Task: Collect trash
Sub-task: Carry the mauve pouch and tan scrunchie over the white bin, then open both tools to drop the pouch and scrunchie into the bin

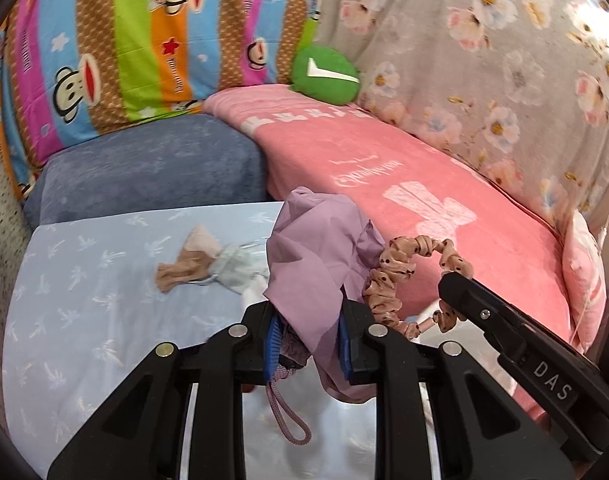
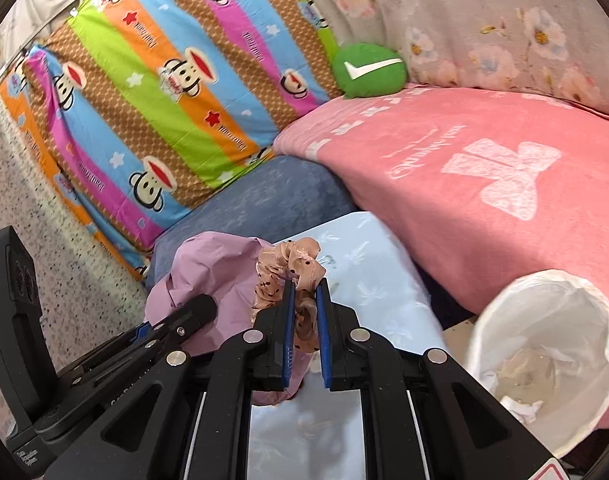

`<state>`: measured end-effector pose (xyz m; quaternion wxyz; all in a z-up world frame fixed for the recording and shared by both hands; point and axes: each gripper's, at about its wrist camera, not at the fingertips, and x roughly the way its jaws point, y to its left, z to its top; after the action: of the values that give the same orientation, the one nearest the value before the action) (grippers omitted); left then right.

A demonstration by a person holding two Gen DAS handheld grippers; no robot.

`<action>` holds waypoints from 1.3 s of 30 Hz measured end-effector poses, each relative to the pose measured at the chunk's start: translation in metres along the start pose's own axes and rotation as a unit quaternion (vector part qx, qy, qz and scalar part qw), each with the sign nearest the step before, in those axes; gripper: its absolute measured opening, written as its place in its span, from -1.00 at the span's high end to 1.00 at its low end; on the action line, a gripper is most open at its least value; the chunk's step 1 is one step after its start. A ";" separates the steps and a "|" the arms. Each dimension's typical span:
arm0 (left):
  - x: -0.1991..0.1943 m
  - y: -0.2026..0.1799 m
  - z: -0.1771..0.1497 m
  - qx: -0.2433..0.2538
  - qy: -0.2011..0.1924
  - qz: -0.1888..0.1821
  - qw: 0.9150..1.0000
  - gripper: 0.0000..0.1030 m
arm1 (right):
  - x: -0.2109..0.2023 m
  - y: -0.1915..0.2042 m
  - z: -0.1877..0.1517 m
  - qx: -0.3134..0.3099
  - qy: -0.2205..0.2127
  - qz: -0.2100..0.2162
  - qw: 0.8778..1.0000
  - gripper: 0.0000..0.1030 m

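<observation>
Polka-dot scrunchie [image 2: 292,276] is pinched in the right gripper [image 2: 304,308], held above the pale blue sheet [image 1: 84,280]. Lilac folded umbrella [image 1: 320,248] is clamped by the left gripper [image 1: 310,340]. White-lined bin [image 2: 544,344] is seen lower right; crumpled socks [image 1: 200,268] lie on the sheet.

A crumpled lilac folding umbrella [image 1: 316,248] with a looped wrist cord hangs raised above the pale blue bed sheet. Beside it hangs a peach dotted scrunchie [image 2: 292,276]. A white-lined bin [image 2: 544,352] holds crumpled paper; wadded tissue and beige fabric [image 1: 208,264] lie on the sheet.
</observation>
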<state>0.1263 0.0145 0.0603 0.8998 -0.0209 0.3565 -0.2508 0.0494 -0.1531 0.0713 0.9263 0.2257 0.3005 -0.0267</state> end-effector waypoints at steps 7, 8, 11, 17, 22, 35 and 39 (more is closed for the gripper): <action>0.006 -0.049 -0.006 0.037 0.007 -0.025 0.999 0.57 | -0.033 -0.051 0.001 0.029 -0.021 -0.022 0.999 0.81; 0.007 -0.057 -0.007 0.042 0.009 -0.029 0.999 0.57 | -0.036 -0.057 0.001 0.033 -0.023 -0.025 0.999 0.81; 0.008 -0.074 -0.010 0.055 0.012 -0.038 0.998 0.57 | -0.048 -0.077 0.001 0.044 -0.029 -0.036 0.998 0.81; 0.015 -0.107 -0.015 0.078 0.022 -0.056 0.995 0.56 | -0.066 -0.113 -0.002 0.064 -0.036 -0.057 0.996 0.81; 0.022 -0.131 -0.022 0.094 0.033 -0.066 0.993 0.56 | -0.075 -0.140 -0.007 0.088 -0.042 -0.074 0.993 0.81; 0.041 -0.179 -0.033 0.120 0.063 -0.096 0.986 0.52 | -0.088 -0.186 -0.018 0.124 -0.043 -0.109 0.985 0.79; 0.049 -0.186 -0.034 0.115 0.074 -0.102 0.985 0.44 | -0.090 -0.195 -0.019 0.127 -0.043 -0.119 0.984 0.70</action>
<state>0.0528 -0.1663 0.0441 0.8371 0.0648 0.3866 -0.3815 -0.0706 -0.3275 0.0300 0.8922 0.3032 0.2794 -0.1844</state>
